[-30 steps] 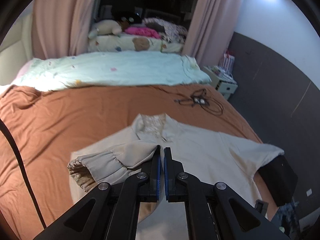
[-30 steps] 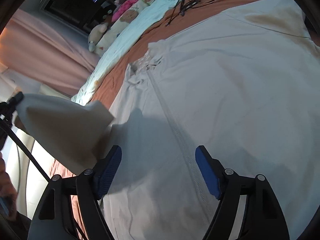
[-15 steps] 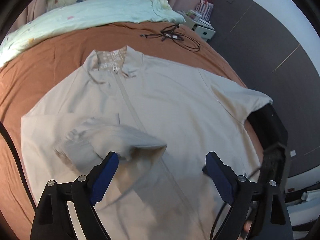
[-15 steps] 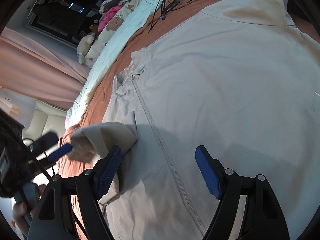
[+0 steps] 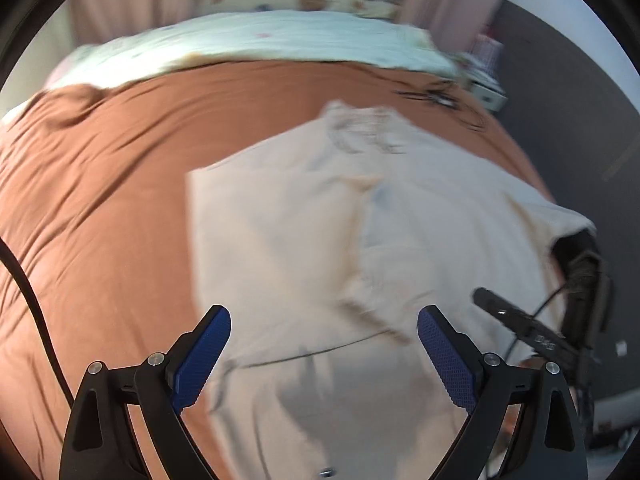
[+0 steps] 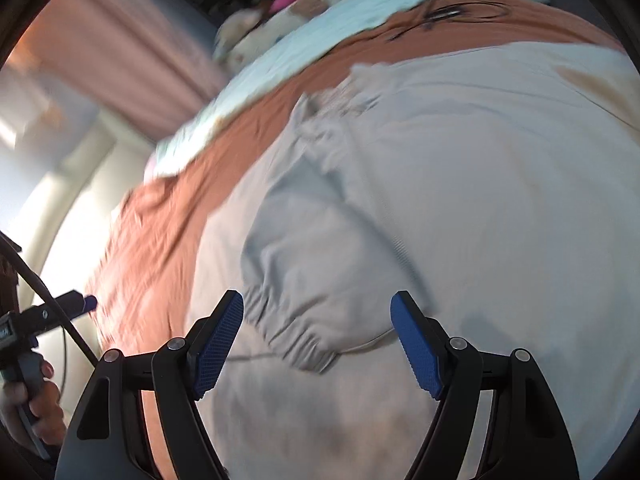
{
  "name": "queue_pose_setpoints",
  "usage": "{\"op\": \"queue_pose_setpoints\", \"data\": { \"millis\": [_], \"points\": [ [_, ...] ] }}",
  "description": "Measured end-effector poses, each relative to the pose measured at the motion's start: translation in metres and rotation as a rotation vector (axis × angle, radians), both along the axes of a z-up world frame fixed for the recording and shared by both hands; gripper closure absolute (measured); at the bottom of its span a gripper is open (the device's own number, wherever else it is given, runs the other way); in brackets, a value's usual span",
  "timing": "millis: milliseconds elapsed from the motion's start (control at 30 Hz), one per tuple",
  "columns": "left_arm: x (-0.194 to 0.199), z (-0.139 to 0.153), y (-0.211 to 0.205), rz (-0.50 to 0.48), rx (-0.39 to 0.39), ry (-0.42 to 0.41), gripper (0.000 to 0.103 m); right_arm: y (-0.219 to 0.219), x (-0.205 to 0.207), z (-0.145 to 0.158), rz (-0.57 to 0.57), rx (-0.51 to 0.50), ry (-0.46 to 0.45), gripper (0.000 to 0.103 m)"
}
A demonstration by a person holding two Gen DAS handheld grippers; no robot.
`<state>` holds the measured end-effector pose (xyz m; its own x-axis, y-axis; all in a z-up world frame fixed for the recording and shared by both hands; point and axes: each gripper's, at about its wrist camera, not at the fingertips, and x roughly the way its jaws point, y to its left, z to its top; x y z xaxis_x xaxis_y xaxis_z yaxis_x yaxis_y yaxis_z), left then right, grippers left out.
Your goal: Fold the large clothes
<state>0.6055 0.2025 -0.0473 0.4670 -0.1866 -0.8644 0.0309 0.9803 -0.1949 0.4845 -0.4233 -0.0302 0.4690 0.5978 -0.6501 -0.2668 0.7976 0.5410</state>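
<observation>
Both views are smeared by motion blur: the beige jacket (image 5: 360, 220) and the rust-brown bedsheet (image 5: 100, 200) have lost their fine creases, and the far pillows are just streaks of colour. Only the black gripper fingers (image 5: 204, 356) with their blue pads look crisp. The light is soft, indoor and fairly bright, paler at the left of the right wrist view. A grey shadow lies on the jacket's near hem. The fisheye bends everything, with black corners.
</observation>
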Motion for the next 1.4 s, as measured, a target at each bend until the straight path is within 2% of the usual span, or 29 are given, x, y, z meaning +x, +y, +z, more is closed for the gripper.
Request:
{"op": "queue_pose_setpoints", "data": {
  "millis": [133, 233, 333, 500, 567, 633, 700, 800, 900, 1067, 1167, 1200, 1233, 1267, 1300, 1333, 1367, 1400],
  "points": [
    [-0.02, -0.033, 0.038, 0.073, 0.007, 0.036, 0.008, 0.036, 0.006, -0.007, 0.077, -0.135, 0.001, 0.028],
    [-0.029, -0.057, 0.055, 0.104, -0.005, 0.067, 0.013, 0.067, 0.009, -0.013, 0.107, -0.238, 0.001, 0.028],
    [-0.039, -0.08, 0.069, 0.134, -0.016, 0.094, 0.021, 0.088, 0.012, -0.022, 0.138, -0.332, -0.01, 0.028],
    [-0.046, -0.11, 0.078, 0.156, -0.02, 0.121, 0.037, 0.125, 0.022, -0.047, 0.16, -0.544, -0.04, 0.028],
    [-0.047, -0.12, 0.078, 0.164, -0.03, 0.128, 0.041, 0.133, 0.021, -0.051, 0.159, -0.574, -0.066, 0.028],
    [-0.047, -0.127, 0.077, 0.159, -0.023, 0.135, 0.048, 0.135, 0.025, -0.049, 0.144, -0.59, -0.071, 0.044],
    [-0.046, -0.132, 0.072, 0.149, -0.005, 0.142, 0.053, 0.129, 0.027, -0.047, 0.134, -0.585, -0.069, 0.074],
    [-0.044, -0.136, 0.066, 0.139, 0.058, 0.138, 0.056, 0.108, 0.033, -0.04, 0.141, -0.492, -0.046, 0.087],
    [-0.042, -0.139, 0.062, 0.135, 0.091, 0.138, 0.066, 0.067, 0.042, -0.027, 0.099, -0.38, -0.051, 0.091],
    [-0.041, -0.141, 0.063, 0.14, 0.111, 0.122, 0.067, -0.005, 0.052, -0.013, -0.043, -0.23, -0.065, 0.091],
    [-0.038, -0.142, 0.064, 0.15, 0.11, 0.121, 0.067, -0.051, 0.057, -0.017, -0.207, -0.193, -0.005, 0.089],
    [-0.038, -0.143, 0.065, 0.154, 0.109, 0.122, 0.067, -0.065, 0.058, -0.021, -0.249, -0.164, 0.023, 0.088],
    [-0.038, -0.143, 0.066, 0.159, 0.104, 0.123, 0.067, -0.082, 0.059, -0.027, -0.28, -0.091, 0.056, 0.086],
    [-0.037, -0.143, 0.067, 0.161, 0.097, 0.123, 0.067, -0.092, 0.059, -0.033, -0.291, -0.035, 0.086, 0.071],
    [-0.038, -0.143, 0.067, 0.162, 0.086, 0.123, 0.067, -0.099, 0.059, -0.039, -0.292, 0.012, 0.113, 0.041],
    [-0.038, -0.142, 0.067, 0.16, 0.073, 0.121, 0.067, -0.106, 0.059, -0.045, -0.291, 0.062, 0.134, 0.028],
    [-0.038, -0.14, 0.067, 0.157, 0.066, 0.117, 0.067, -0.111, 0.058, -0.052, -0.295, 0.095, 0.143, 0.021],
    [-0.039, -0.139, 0.066, 0.151, 0.058, 0.11, 0.067, -0.113, 0.058, -0.057, -0.298, 0.094, 0.158, 0.021]
  ]
}}
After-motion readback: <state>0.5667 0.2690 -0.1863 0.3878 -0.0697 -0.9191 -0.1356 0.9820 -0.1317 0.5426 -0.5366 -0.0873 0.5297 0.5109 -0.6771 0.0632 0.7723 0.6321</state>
